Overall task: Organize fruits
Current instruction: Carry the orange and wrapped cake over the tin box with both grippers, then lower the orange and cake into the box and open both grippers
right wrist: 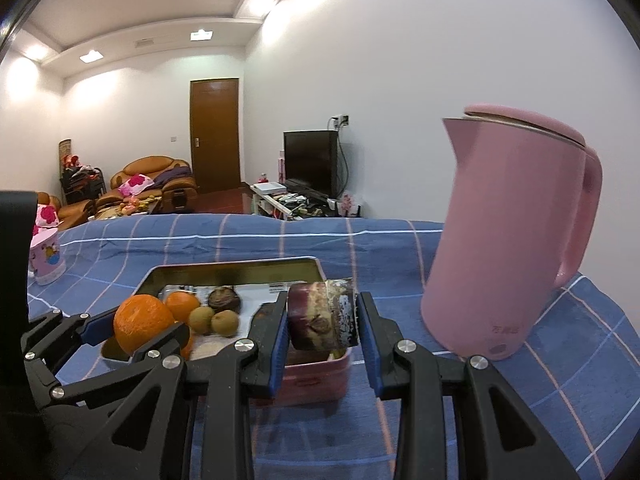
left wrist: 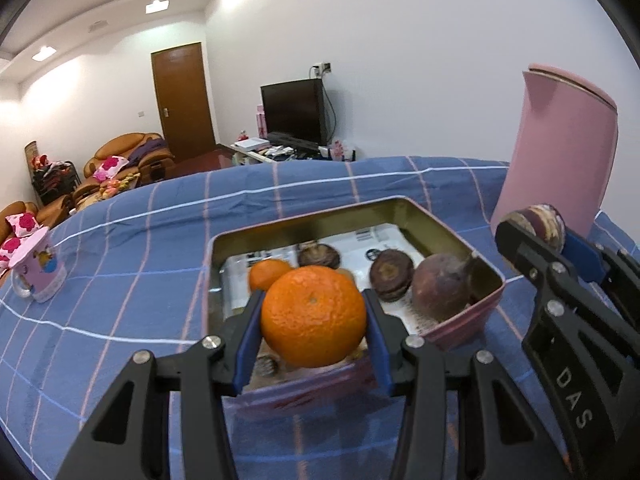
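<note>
- Left gripper (left wrist: 313, 322) — my fingers are clamped on a large orange (left wrist: 313, 317), one blue pad on each side, held above the near edge of the tin.
- Right gripper (right wrist: 323, 322) — my fingers are closed on a dark purple fruit (right wrist: 320, 316) with a mottled, whitish rind, held over the tin's near right corner.
- Tin (left wrist: 404, 210) — a rectangular pink box with a gold inside, open, lined with printed paper, sitting on the blue checked cloth (left wrist: 132, 240) that covers the desk.
- In the tin, as I see it — a smaller orange (left wrist: 269, 273) at the left, two dark brown round fruits (left wrist: 391, 275) behind and right of it, one purple-brown fruit (left wrist: 440, 286) in the right corner, and two small tan fruits (right wrist: 212, 320) that show in the right wrist view.
- Pink kettle (right wrist: 504, 240) — upright with its lid on, on the cloth just right of the tin.
- Pink cartoon mug (left wrist: 38, 270) — near the desk's left edge, well apart from the tin.
</note>
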Motion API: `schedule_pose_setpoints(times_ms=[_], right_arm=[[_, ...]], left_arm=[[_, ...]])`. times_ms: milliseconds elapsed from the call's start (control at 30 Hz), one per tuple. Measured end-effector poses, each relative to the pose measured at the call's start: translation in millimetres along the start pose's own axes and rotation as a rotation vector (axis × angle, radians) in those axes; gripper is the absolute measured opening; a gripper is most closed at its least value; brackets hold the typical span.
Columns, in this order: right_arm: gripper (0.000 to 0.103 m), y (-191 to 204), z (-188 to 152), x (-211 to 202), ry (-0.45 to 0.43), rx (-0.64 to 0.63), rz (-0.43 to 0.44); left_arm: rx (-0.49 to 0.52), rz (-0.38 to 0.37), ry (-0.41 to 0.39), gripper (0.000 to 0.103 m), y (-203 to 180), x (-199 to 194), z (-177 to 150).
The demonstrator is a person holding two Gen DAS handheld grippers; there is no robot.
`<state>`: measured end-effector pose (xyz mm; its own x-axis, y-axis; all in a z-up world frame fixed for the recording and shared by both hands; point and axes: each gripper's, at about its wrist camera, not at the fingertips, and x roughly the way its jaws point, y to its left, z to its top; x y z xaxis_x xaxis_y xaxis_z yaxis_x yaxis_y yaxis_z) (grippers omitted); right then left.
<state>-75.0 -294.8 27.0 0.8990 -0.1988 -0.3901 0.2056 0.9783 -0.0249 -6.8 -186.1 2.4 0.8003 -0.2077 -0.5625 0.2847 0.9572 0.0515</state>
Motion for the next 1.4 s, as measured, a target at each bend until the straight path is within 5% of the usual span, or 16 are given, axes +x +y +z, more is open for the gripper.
schedule_pose_setpoints(times_ms=[367,733,1400], right_arm=[[0.034,-22,3,12,0.016,0.055,-0.049],[0.034,-8,14,28,0.006,0.056,-0.051],[0.034,20,38,68,0.047,0.025,0.037]], left_arm=[[-0.030,-0.078,0.008,0.049,-11,17,13],[-0.060,-0.051,-0.010,0.049,14,26,24],[-0.147,-0.045,0.073,0.049,43,60,32]])
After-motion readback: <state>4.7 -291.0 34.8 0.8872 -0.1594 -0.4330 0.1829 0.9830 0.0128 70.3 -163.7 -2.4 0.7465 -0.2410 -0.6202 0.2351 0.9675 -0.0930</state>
